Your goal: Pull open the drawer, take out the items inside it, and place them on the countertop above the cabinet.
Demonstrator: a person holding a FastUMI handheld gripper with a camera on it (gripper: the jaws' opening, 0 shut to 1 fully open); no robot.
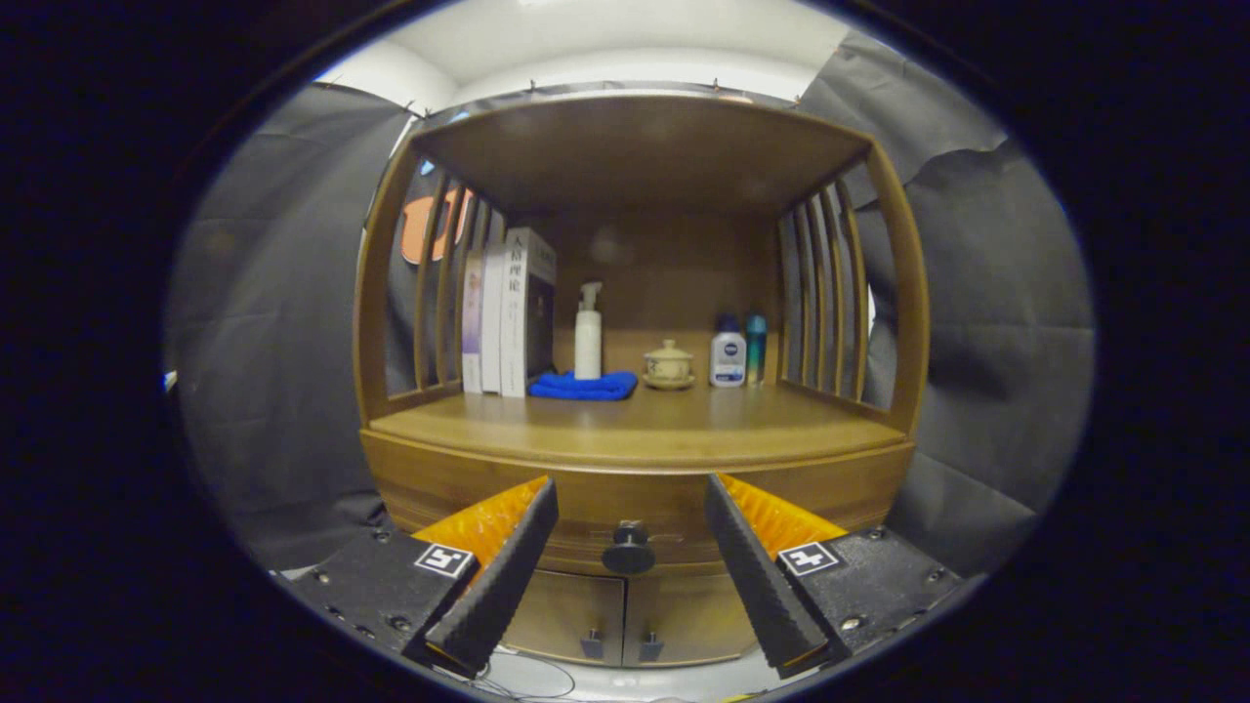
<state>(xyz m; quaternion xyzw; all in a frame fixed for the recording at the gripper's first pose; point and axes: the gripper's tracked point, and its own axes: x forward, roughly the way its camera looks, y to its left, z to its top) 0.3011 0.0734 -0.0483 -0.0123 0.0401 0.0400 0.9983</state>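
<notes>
Claw (pixel 630 561) spread wide, holding nothing. Drawer (pixel 635 508) shut, its dark knob (pixel 628 552) between the fingers, just beyond them. On the tabletop (pixel 635 430) above: upright books (pixel 510 312), pump bottle (pixel 588 332) on blue cloth (pixel 584 386), lidded ceramic cup (pixel 669 364), two small bottles (pixel 737 350). Labels too small to make out.

Soft overhead light brightens the ceiling (pixel 625 39) beyond the gripper (pixel 630 566); the cabinet (pixel 640 478) recess falls into shadow, its straight edges bowed by fisheye distortion.
</notes>
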